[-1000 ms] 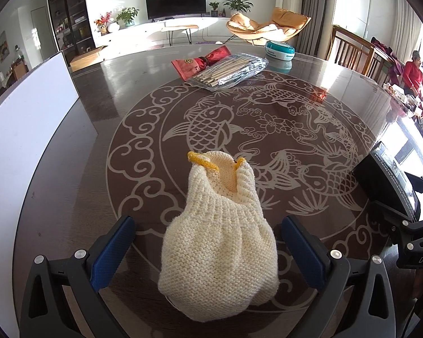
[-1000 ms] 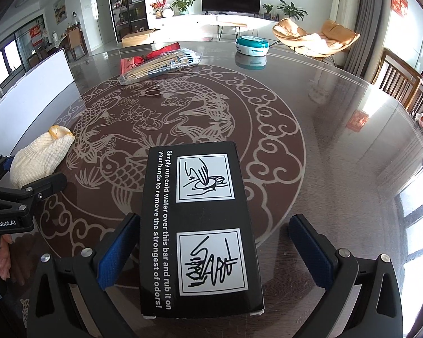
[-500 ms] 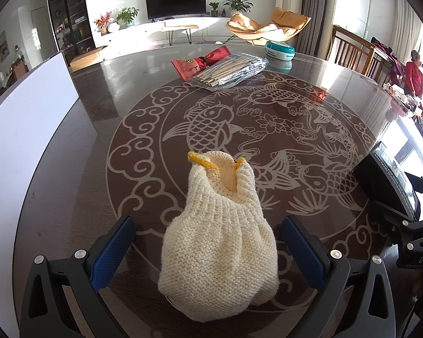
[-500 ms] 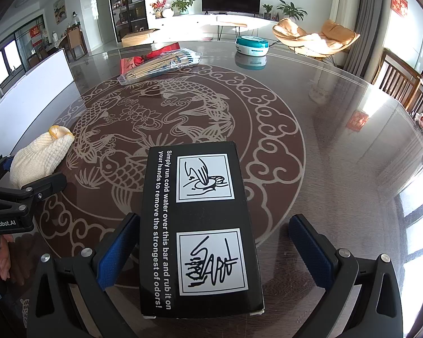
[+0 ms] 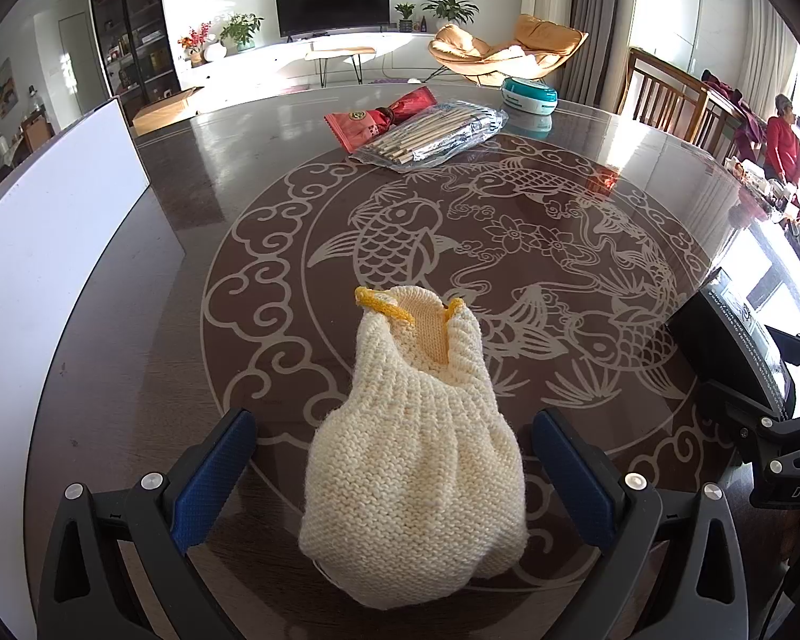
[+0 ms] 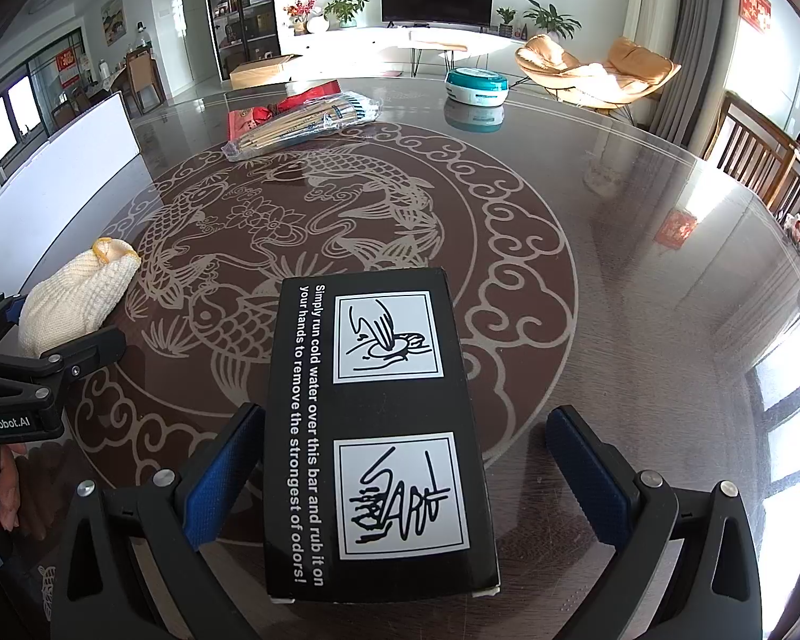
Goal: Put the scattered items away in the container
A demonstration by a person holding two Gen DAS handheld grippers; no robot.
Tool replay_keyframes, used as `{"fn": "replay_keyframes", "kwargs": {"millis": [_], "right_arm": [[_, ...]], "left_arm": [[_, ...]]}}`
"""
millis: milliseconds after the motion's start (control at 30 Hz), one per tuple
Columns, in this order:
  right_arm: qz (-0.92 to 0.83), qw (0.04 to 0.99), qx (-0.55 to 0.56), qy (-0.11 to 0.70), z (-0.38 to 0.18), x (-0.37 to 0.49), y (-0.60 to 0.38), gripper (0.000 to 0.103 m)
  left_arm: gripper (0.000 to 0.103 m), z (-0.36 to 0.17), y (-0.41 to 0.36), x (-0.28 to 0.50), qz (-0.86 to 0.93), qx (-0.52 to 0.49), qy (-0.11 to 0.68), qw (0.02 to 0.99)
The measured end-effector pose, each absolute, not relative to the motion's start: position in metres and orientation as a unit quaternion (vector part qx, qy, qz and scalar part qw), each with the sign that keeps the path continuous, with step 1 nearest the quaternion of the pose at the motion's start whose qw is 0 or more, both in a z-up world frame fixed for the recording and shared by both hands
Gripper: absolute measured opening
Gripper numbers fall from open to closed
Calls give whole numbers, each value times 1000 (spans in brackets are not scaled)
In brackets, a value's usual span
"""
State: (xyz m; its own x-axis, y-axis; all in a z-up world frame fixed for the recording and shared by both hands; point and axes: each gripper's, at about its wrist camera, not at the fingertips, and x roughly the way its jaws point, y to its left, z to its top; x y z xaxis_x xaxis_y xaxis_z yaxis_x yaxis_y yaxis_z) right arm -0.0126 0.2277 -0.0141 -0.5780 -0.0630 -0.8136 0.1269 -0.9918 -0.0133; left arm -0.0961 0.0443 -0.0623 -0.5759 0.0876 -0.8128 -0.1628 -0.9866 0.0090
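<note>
A cream knitted pouch with a yellow rim lies on the round glass table, between the blue pads of my left gripper, which stands open with a gap on each side. The same pouch shows at the left of the right wrist view. A black printed box lies between the fingers of my right gripper, also open; its left pad is close to the box edge, its right pad is well apart. The box appears at the right edge of the left wrist view. A white container wall stands on the left.
At the far side lie a clear bag of chopsticks over a red packet, and a teal and white round tin. Wooden chairs stand past the table's right edge. A person in red is far right.
</note>
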Motion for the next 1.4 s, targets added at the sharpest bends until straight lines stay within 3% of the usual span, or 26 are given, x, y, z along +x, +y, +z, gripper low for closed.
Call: {"fn": "replay_keyframes", "kwargs": {"millis": [500, 733, 767, 800, 833, 867, 1167, 1400], "right_arm": [[-883, 67, 463, 42, -14, -17, 226, 103], [-799, 139, 583, 50, -3, -53, 227, 103], [-792, 146, 591, 56, -2, -54, 224, 103], [-786, 148, 596, 66, -1, -55, 221, 93], [-782, 144, 601, 77, 1, -55, 219, 67], [-780, 137, 604, 84, 3, -55, 218, 59], [-800, 148, 568, 121, 59, -44, 182, 59], [-801, 235, 528, 153, 132, -64, 62, 59]], "left_arm": [[103, -61, 46, -100, 868, -484, 57, 94], [103, -56, 47, -117, 830, -537, 100, 111], [101, -54, 48, -116, 833, -532, 111, 109], [89, -52, 49, -116, 834, -528, 118, 109], [58, -49, 49, -115, 833, -528, 108, 122], [43, -46, 47, -116, 832, -532, 95, 126], [42, 5, 10, -82, 861, -487, 38, 140], [42, 89, -89, -54, 897, -432, 8, 96]]}}
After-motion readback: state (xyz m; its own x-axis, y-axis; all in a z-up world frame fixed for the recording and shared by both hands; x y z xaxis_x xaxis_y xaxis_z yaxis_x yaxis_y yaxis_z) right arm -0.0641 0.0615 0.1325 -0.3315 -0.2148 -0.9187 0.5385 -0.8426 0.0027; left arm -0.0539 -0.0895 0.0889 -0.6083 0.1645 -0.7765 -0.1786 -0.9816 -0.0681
